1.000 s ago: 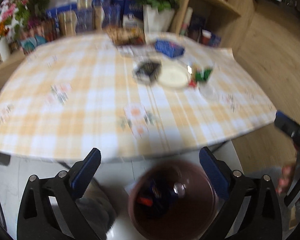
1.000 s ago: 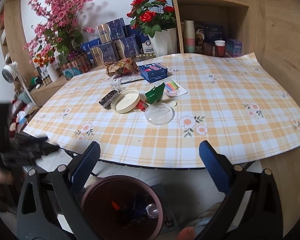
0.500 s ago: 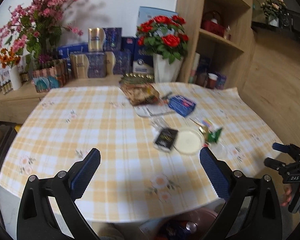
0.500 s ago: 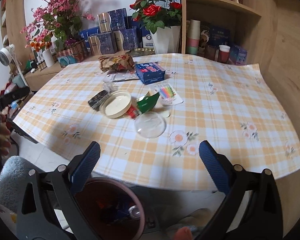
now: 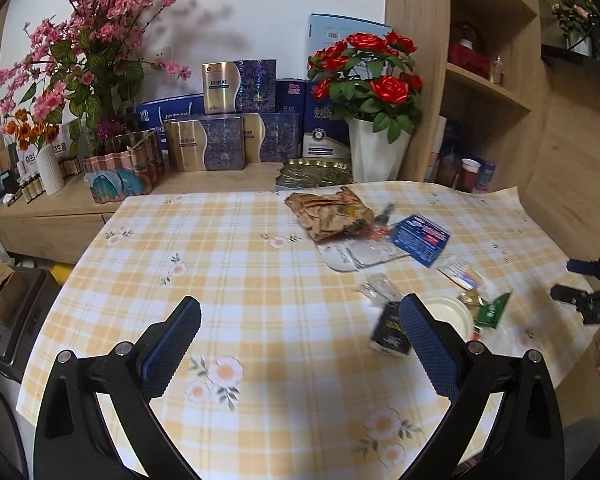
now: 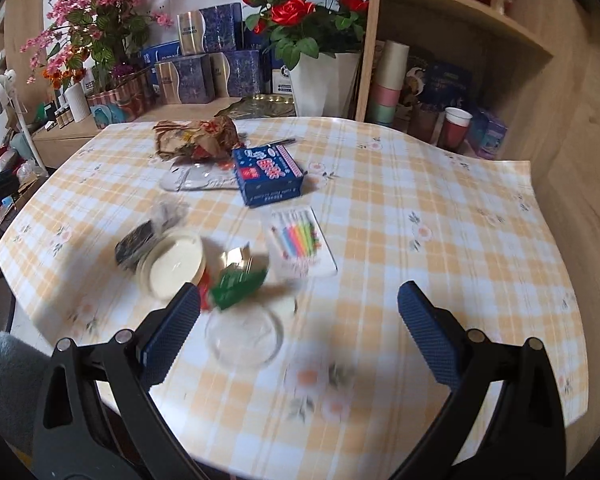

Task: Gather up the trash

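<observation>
Both grippers hover above the near edge of the checked tabletop with jaws spread wide and nothing between them: the left gripper faces the middle of the cloth, the right gripper sits just short of the litter. The trash lies in a loose cluster right of centre. Nearest the right gripper are a clear plastic lid, a green wrapper and a cream round lid, with a small dark packet touching the cream lid's far side. All look light and thin; the wrapper is probably soft and crinkly and should pinch anywhere along a raised fold, while the clear lid lies flat, looks slippery, and would likely need taking by its rim. Beyond them lie a candle packet, a blue box that looks stiff enough to grip across its short sides, a flat clear bag and a crumpled brown paper bag, which should crush easily. The pieces crowd and partly overlap, so a closing pinch on one could drag its neighbour. At the tabletop's far edge stand a white pot of red roses and stacked gift boxes, well apart from the litter. No bin shows in either view.
</observation>
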Demonstrator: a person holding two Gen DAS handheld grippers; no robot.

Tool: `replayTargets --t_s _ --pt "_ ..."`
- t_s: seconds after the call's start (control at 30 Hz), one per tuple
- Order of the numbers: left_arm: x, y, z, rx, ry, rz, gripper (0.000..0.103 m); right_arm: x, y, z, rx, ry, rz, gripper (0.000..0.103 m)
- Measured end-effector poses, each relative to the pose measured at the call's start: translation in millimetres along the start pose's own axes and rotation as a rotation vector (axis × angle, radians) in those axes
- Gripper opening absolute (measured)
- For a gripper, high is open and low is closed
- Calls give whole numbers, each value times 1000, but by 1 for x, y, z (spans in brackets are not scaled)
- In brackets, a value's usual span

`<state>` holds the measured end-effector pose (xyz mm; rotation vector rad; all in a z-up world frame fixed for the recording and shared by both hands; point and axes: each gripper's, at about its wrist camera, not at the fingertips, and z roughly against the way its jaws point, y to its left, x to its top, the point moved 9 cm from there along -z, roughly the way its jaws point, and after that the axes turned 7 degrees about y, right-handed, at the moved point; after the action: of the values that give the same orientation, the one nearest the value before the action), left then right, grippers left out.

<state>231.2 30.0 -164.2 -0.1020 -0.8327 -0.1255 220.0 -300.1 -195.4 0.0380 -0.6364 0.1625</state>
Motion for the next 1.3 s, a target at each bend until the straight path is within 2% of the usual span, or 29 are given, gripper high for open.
replayTargets --t_s 0.2,0.43,0.7,0.9,0.97,1.07,1.17,1.3 --pt "9 13 -30 -4 59 53 97 56 1 -54 48 49 25 97" --pt "14 25 -67 -94 134 188 97 106 19 -133 112 173 40 97" --pt "31 42 -108 -180 206 376 97 128 34 -194 124 291 35 97" --pt "50 41 -143 -284 257 505 97 129 45 -213 146 360 86 97" --pt "59 41 -160 -324 275 577 97 128 47 -216 134 369 125 84" --pt "71 37 -184 -354 288 623 95 131 48 -211 164 347 121 84" --pt "76 23 -215 -417 330 681 92 134 45 -198 171 299 113 83" --pt "75 20 -243 -471 347 838 90 134 35 -185 164 261 93 83"
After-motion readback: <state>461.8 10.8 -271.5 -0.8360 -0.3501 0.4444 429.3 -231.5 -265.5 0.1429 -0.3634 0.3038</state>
